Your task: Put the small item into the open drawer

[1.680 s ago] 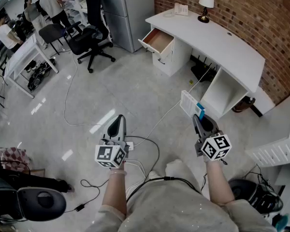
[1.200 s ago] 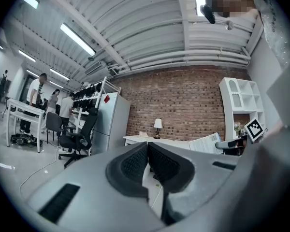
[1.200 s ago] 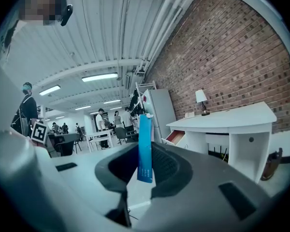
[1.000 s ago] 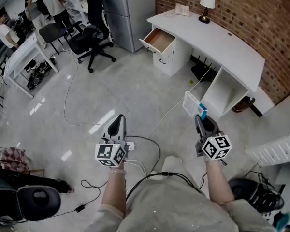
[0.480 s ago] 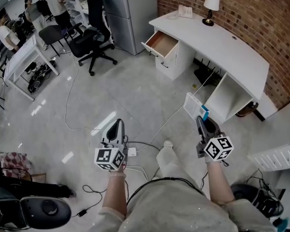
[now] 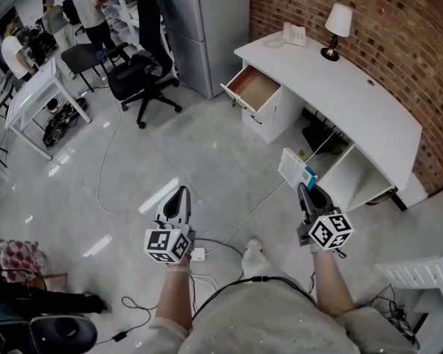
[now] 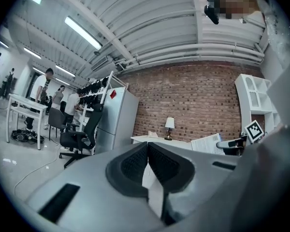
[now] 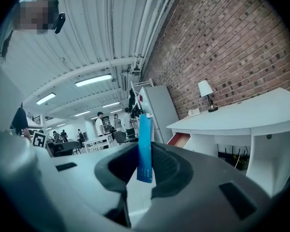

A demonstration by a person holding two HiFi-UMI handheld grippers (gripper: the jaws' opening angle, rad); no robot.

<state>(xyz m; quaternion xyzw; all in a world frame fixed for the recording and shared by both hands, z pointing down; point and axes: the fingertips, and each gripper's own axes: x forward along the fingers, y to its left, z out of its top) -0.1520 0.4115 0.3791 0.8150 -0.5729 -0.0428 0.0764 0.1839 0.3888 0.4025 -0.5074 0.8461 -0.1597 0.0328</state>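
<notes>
Right tool (image 6: pixel 305 189) grips blue-edged box (image 6: pixel 294 167), print unreadable.

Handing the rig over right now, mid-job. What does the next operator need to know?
Left gripper: shut, empty.
Right gripper: shut on the small blue-and-white box, held upright.
Open drawer: at the end of the white desk, some way ahead.
Done: box is in hand.
Left: walk to the drawer, lower the box in, release.

Nothing here that I can read.
The flat box (image 6: pixel 292 167) I carry bears print too fine to make out; my marker cubes (image 6: pixel 167 245) show only black-and-white square patterns, no letters.
</notes>
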